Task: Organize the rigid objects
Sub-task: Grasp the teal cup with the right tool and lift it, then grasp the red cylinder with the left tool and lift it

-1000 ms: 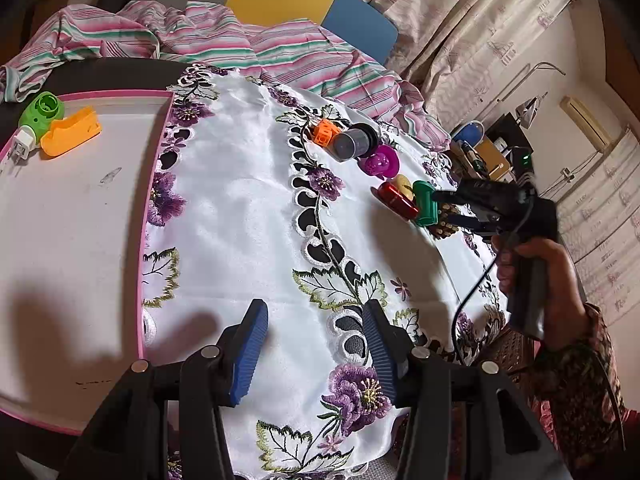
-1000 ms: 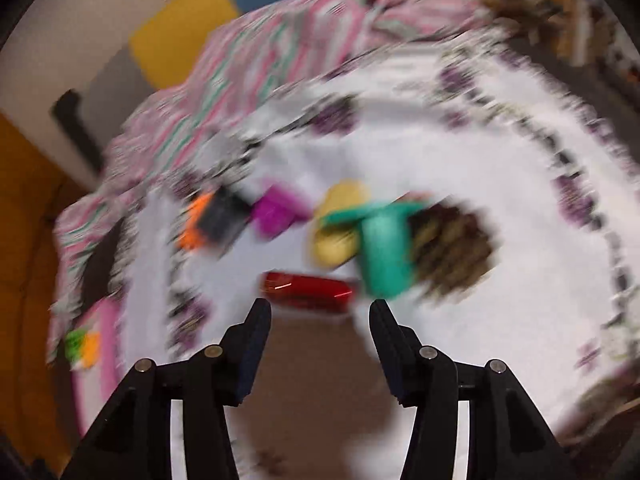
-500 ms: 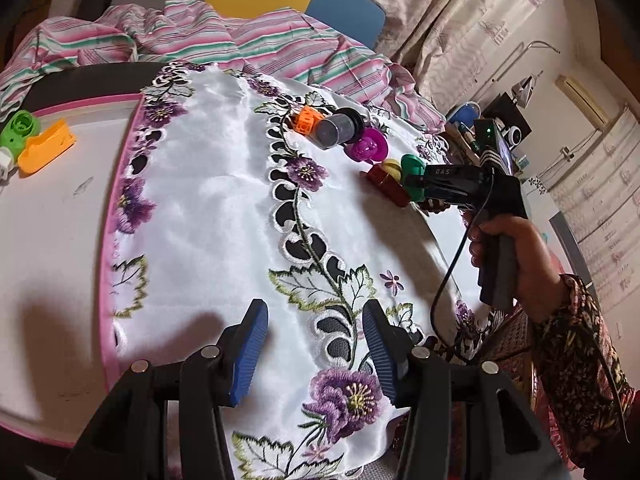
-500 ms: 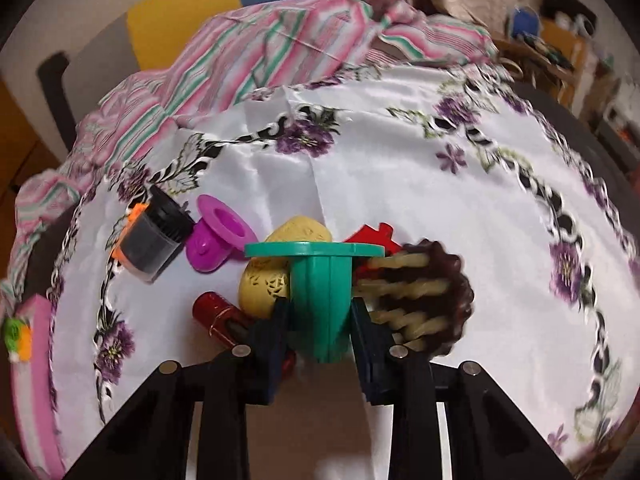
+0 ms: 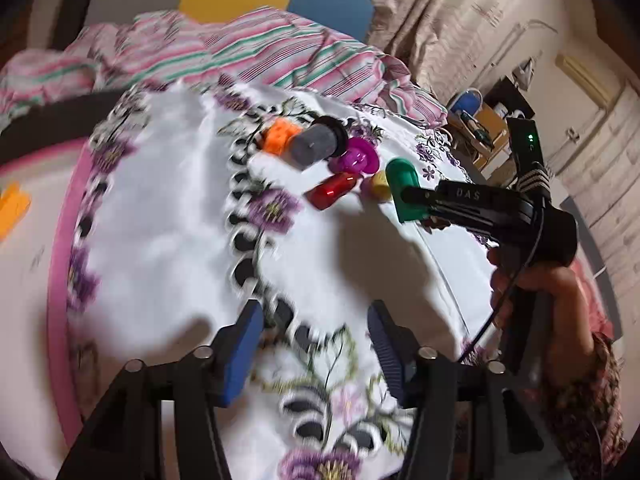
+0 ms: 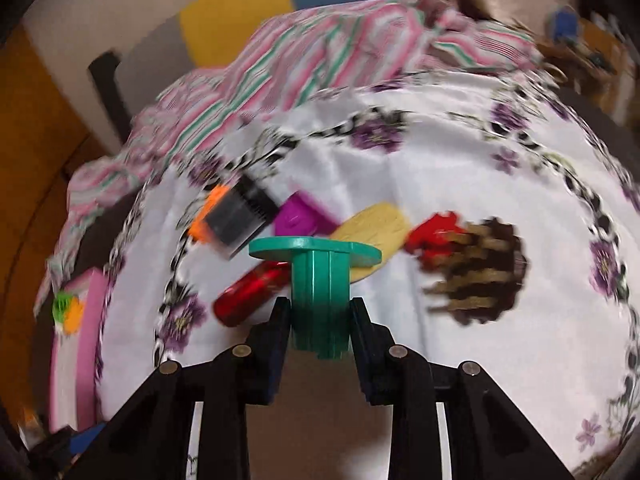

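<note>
My right gripper (image 6: pixel 320 316) is shut on a green flanged plastic piece (image 6: pixel 318 284), lifted a little above the cloth; the left wrist view shows the same green piece (image 5: pixel 404 188) at the right gripper's tip. Behind it lie a red cylinder (image 6: pixel 250 294), a yellow oval piece (image 6: pixel 374 226), a magenta piece (image 6: pixel 300 216), a grey-black cylinder (image 6: pixel 240 216) with an orange part (image 6: pixel 210 212), a red piece (image 6: pixel 432 232) and a brown comb-like piece (image 6: pixel 480 276). My left gripper (image 5: pixel 316 344) hovers over the flowered cloth (image 5: pixel 180 220), its jaws opening with nothing between them.
A white tray with a pink rim (image 5: pixel 62 248) lies at the left, holding an orange piece (image 5: pixel 12 208) and a green piece (image 6: pixel 62 304). Striped fabric (image 5: pixel 260 52) is bunched behind the table. A person's hand (image 5: pixel 536 292) holds the right gripper's handle.
My right gripper closed on the green piece and raised it slightly. My left gripper slid to the right across the cloth and its jaws widened.
</note>
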A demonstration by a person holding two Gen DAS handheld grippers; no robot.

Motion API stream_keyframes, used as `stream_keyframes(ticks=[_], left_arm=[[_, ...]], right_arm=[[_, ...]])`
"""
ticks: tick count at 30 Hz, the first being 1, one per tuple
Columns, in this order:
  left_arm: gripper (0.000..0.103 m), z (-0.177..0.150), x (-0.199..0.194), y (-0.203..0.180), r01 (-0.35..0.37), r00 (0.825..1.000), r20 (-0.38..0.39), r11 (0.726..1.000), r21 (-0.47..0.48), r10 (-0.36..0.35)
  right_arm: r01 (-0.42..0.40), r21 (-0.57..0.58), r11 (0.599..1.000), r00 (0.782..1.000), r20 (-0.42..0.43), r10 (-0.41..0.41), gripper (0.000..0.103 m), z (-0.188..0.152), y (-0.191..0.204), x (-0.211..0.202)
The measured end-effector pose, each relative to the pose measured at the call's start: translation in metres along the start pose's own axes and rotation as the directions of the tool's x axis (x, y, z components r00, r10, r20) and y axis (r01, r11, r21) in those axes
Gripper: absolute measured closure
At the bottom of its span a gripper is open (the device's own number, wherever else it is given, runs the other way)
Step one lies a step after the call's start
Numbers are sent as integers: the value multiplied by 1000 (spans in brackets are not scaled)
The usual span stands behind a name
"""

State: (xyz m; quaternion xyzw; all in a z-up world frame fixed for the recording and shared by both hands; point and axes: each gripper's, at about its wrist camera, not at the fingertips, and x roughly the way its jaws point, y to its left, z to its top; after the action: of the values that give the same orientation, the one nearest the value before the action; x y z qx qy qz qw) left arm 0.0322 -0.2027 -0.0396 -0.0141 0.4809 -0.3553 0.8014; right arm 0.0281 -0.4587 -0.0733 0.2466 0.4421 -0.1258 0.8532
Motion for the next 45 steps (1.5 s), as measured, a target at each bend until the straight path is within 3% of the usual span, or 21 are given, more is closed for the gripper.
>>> stream_keyframes(ticks=[3,9,14,18,23,25,27,32,45], left_arm=[[44,18,16,-13,-35,999,8,997,68,35],[44,57,58,-22,-131,991,-5,977,167,134],[44,86,91,-20,-135,989,-28,974,182,142],[45,95,112,-31,-168,983,-25,951,261,180],[47,97,133,-42,-205,974,-23,918,338,226],[54,97,140,-44,-204,972,-37,913,353,231],[68,95,147,-45,-218,967,-50,908,357,251],[77,90,144,-42,-211,971,-36,918,336,236],[78,55,115,-31,-210,977,36,931,298,209]], right_arm=[[40,19,999,999,4,-40,73,2,-6,1],[7,23,1000,1000,9,-7,73,4,-7,-1],[-17,32,999,1000,3,17,73,4,-7,0],[-26,45,999,1000,-2,26,73,4,-9,1],[-30,53,998,999,-11,31,73,4,-9,3],[-32,55,998,999,-15,33,73,4,-9,4],[-30,52,998,999,-17,31,73,4,-8,5],[-31,52,998,999,-18,32,73,4,-8,5],[-73,40,997,997,-18,73,73,4,-4,5]])
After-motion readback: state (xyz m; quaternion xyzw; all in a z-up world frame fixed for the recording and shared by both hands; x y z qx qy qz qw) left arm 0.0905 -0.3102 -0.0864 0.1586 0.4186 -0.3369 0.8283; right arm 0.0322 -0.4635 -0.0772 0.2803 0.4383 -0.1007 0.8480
